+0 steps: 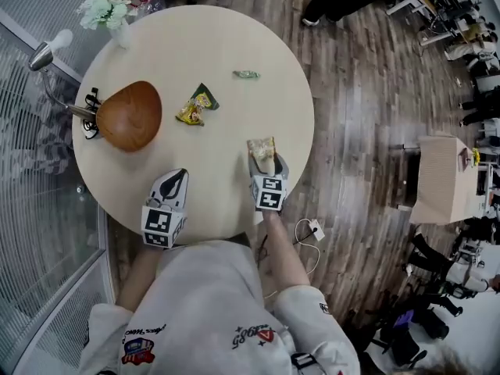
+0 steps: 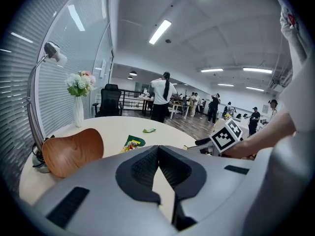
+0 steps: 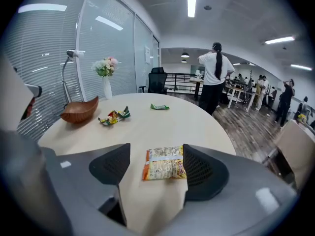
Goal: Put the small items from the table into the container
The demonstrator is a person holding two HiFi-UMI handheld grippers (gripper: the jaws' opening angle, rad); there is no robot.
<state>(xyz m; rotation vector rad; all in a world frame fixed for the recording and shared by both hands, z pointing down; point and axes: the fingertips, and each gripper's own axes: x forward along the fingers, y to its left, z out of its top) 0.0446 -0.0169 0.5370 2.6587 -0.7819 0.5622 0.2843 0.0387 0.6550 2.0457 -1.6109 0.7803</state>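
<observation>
Snack packet [image 3: 165, 163]: flat, rectangular, crinkled foil, printed orange and cream with a pale band across it. It lies on the table [image 1: 195, 45] between the jaws of my right gripper [image 3: 156, 151]. Those jaws are spread wide. The packet sits close to the right-hand ribbed black pad [image 3: 204, 173], possibly touching it, though I can't be sure from this angle. There is a clear gap on the other side. From the head view the packet [image 1: 262, 148] is near the table's right front edge.

Left gripper [image 2: 158, 149]: dark textured pads pressed together at the tips, nothing between them. It hovers over the near edge of the table, left of the right gripper [image 1: 266, 162] and well apart from it.

Container: a smooth, glossy wooden bowl [image 1: 129, 116], rounded with one pointed end, at the table's left edge beside a lamp base.

Other items on the table:
- Crumpled wrappers [image 1: 195, 108], yellow and green, shiny, between the bowl and the table's centre.
- Small green twisted candy [image 1: 246, 74] farther back, on its own.

The table is round, with a pale matte top. A white vase of flowers [image 1: 109, 6] stands at the far left rim.
</observation>
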